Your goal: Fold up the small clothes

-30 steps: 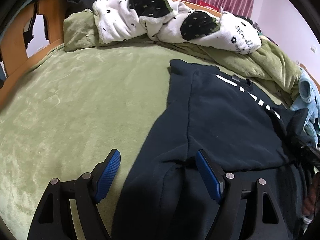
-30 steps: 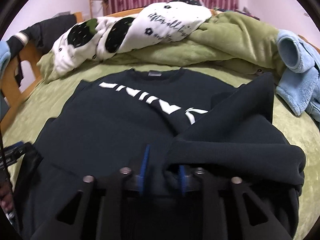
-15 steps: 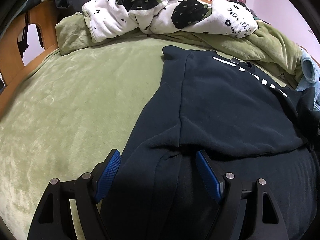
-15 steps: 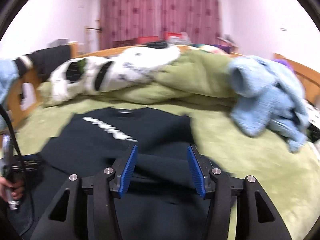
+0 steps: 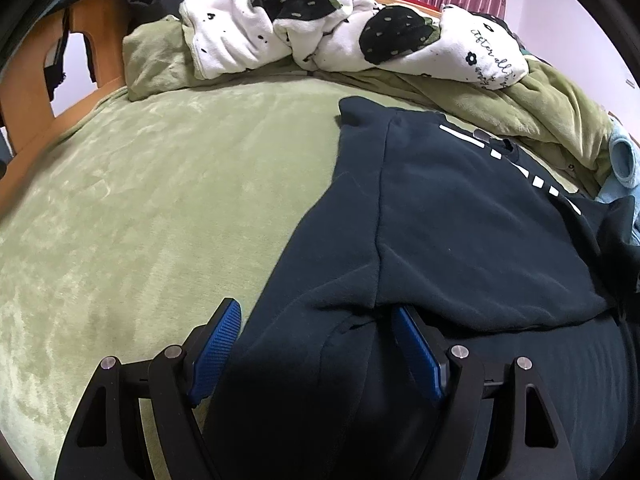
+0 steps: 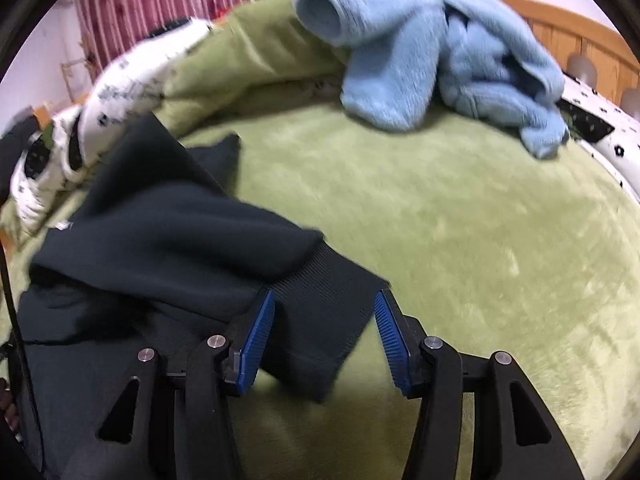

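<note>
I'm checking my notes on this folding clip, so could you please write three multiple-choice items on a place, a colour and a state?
1. Where does the blue fleece lie?
A. At the far edge of the bed, clear of the sweatshirt
B. On the sweatshirt
C. On the floor

2. What colour is the bed cover?
A. White
B. Green
C. Red

3. How do the right gripper's jaws stand?
A. Clamped on the blue fleece
B. Shut with nothing between
C. Apart, with the sweatshirt cuff between them

Answers: 1 A, the fleece sits far back with bare cover before it. 2 B, the plush cover is green. 3 C, both pads stand clear of the ribbed cuff, having just been opening.
</note>
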`<move>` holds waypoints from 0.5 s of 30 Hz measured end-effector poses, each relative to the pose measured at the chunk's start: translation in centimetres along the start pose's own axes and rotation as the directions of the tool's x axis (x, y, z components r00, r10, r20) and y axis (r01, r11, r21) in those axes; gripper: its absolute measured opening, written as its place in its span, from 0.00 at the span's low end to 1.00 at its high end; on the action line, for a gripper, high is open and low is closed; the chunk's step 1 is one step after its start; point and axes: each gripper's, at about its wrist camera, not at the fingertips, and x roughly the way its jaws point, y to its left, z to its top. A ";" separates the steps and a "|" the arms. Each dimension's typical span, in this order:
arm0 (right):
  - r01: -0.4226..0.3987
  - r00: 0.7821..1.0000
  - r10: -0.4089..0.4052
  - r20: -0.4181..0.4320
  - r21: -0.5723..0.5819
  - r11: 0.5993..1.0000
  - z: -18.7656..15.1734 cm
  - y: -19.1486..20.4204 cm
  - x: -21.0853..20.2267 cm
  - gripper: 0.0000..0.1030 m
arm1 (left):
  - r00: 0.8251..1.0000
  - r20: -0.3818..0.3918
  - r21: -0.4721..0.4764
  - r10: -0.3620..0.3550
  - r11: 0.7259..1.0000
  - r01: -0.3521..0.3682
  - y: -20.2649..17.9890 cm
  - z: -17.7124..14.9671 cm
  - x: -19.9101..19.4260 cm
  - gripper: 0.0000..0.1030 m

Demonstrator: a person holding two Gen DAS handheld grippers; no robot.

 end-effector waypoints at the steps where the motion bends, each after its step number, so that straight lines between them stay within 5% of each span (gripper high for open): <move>1: 0.006 1.000 -0.006 -0.013 0.000 1.000 -0.2 -0.2 0.8 0.50 | 1.000 -0.003 0.001 -0.001 1.000 0.001 0.0 0.0 0.1 0.74; 11: 0.003 0.999 -0.002 -0.037 0.025 1.000 -0.6 -0.9 3.4 0.63 | 1.000 -0.002 0.029 0.008 1.000 -0.008 -0.8 -0.2 0.4 0.74; 15: 0.034 0.998 -0.035 -0.043 -0.031 0.999 -0.1 0.3 3.7 0.54 | 1.000 -0.003 0.020 0.002 1.000 -0.002 -0.6 0.0 0.4 0.74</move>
